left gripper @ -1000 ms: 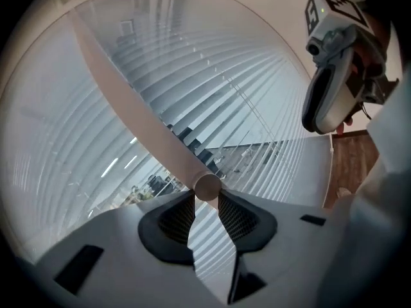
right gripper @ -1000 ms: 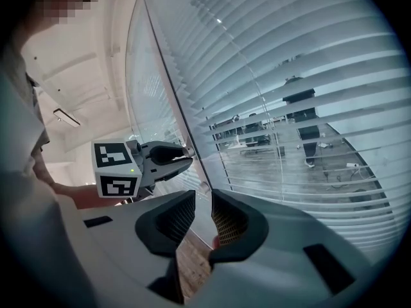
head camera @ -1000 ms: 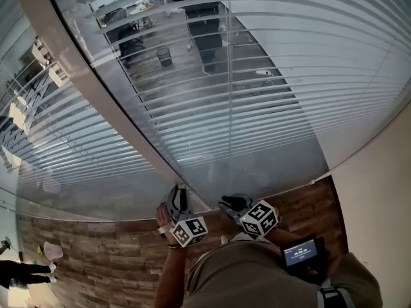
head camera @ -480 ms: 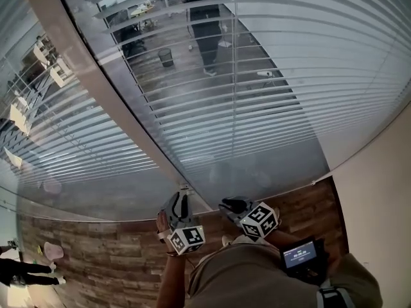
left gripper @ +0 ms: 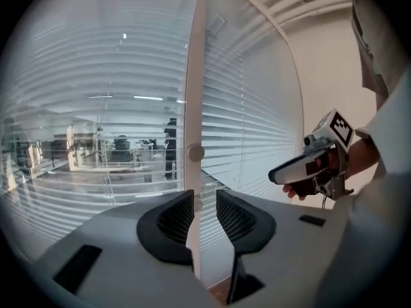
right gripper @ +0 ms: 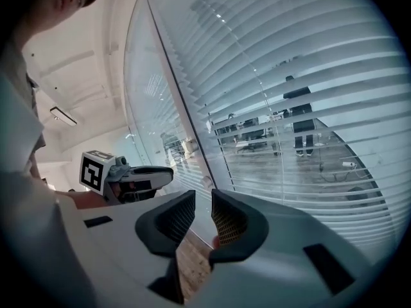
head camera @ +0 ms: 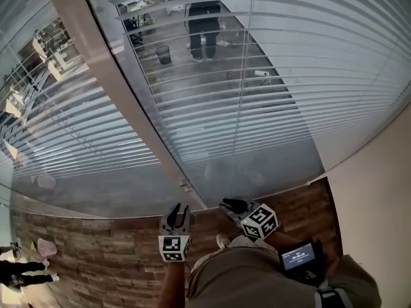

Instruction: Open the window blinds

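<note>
White slatted blinds (head camera: 276, 101) hang behind the glass ahead of both grippers, untouched. Left gripper (head camera: 180, 207) has rolled upright since a second ago and pulled back a little from the frame post (head camera: 122, 88). Its jaws have just been closing to a narrow gap, nothing pinched. Right gripper (head camera: 226, 205) hasn't moved, jaws slightly apart, empty.

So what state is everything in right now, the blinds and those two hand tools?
Right blinds: lowered, slats tilted partly open.
Left blinds: lowered, slats partly open.
Left gripper: jaws have just been closing, now slightly apart, nothing between them.
Right gripper: jaws slightly apart, empty.
</note>
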A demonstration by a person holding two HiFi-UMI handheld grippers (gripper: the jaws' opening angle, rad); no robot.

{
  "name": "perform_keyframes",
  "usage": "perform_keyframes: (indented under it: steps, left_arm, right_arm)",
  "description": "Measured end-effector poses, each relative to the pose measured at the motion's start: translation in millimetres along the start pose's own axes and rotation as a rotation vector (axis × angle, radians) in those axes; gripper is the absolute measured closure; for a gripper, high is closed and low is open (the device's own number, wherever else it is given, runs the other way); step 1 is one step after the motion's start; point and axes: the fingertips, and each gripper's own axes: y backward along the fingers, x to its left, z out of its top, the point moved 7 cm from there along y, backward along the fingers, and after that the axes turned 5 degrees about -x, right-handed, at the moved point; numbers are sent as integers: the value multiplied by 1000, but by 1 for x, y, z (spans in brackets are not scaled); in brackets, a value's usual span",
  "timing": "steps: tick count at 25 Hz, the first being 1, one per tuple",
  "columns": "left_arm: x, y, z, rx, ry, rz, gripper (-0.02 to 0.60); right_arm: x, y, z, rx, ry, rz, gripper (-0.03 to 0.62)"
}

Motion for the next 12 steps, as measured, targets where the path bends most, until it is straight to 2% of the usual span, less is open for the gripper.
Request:
perform_keyframes:
  steps: [4, 12]
  left_arm:
    - [-1, 1, -6, 10, 22, -11, 477]
    - [-12, 12, -9, 5, 70, 16, 476]
  right_arm:
    - [2, 4, 1, -2, 13, -8, 507]
    - [3, 24, 10, 4, 31, -5, 507]
